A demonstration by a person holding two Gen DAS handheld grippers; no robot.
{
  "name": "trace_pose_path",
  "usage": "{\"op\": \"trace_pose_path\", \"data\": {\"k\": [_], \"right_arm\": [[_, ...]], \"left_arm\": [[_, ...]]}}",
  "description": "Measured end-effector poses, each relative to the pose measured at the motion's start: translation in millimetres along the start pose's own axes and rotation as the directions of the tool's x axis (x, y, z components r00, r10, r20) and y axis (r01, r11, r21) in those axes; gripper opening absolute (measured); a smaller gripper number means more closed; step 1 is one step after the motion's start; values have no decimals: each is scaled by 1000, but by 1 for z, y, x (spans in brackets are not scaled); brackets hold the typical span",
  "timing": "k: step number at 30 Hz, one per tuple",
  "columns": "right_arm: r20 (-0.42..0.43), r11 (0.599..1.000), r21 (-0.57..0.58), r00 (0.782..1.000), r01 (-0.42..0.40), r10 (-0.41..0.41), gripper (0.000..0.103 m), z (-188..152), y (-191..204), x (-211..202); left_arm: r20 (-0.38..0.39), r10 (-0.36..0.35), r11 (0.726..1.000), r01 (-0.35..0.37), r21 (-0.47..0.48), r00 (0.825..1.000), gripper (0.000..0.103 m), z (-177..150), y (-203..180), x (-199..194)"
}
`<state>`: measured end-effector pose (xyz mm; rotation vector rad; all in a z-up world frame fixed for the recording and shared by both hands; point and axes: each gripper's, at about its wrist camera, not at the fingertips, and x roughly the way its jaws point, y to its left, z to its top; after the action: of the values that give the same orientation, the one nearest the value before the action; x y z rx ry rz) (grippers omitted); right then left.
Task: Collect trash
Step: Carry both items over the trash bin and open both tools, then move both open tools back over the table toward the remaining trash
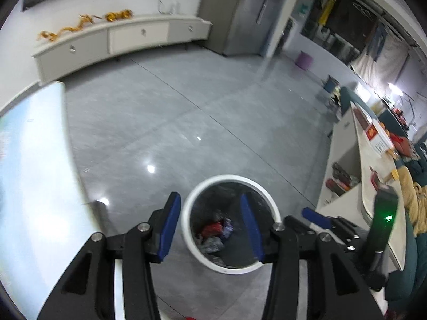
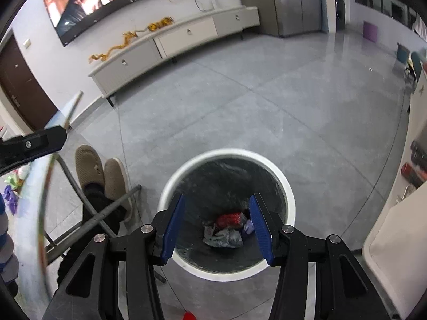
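A white round trash bin [image 1: 192, 240] with a black liner stands on the grey floor. It holds crumpled trash: a red wrapper [image 1: 212, 228], grey plastic and a purple scrap. My left gripper [image 1: 210, 213] is open and empty above the bin. In the right wrist view the same bin [image 2: 289, 205] sits right below my right gripper [image 2: 217, 213], which is open and empty, with the red wrapper [image 2: 229, 219] and grey plastic [image 2: 224, 237] between the fingers. The right gripper's blue fingertip [image 1: 316, 217] shows beside the bin in the left wrist view.
A glass table [image 1: 34, 173] edge lies on the left, a white counter [image 1: 373, 186] with clutter on the right. A person's slippered feet [image 2: 102, 173] and metal table legs [image 2: 106, 213] stand left of the bin. A TV cabinet [image 2: 173, 42] lines the far wall.
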<state>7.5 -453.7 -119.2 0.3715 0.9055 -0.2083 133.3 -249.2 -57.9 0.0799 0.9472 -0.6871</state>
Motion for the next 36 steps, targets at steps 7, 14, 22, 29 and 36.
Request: {"op": "trace_pose_path", "data": {"k": [7,14,22,29,36], "right_arm": [[72,997,-68,997,-26,31,50,11,39,-34],[113,989,-136,991,-60,76,50,15,80,-59],[124,968,-226,983,-106,136,49,11,135,-80],[124,938,-313,973,-150,197,50,2,188,-97],[119,904,-381,959,-195,257,50,-5,230,-108]], "left_arm": [[111,88,996,-85,-37,990,56,-13,40,-57],[194,186,981,-172,-90,963,56,-30,78,-109],[244,293,951,-255,-177,924,56,-60,129,-159],[268,374,912,-299,-281,888,59,-92,182,-204],[266,465,860,-358,-364,845,62,-121,224,-239]]}}
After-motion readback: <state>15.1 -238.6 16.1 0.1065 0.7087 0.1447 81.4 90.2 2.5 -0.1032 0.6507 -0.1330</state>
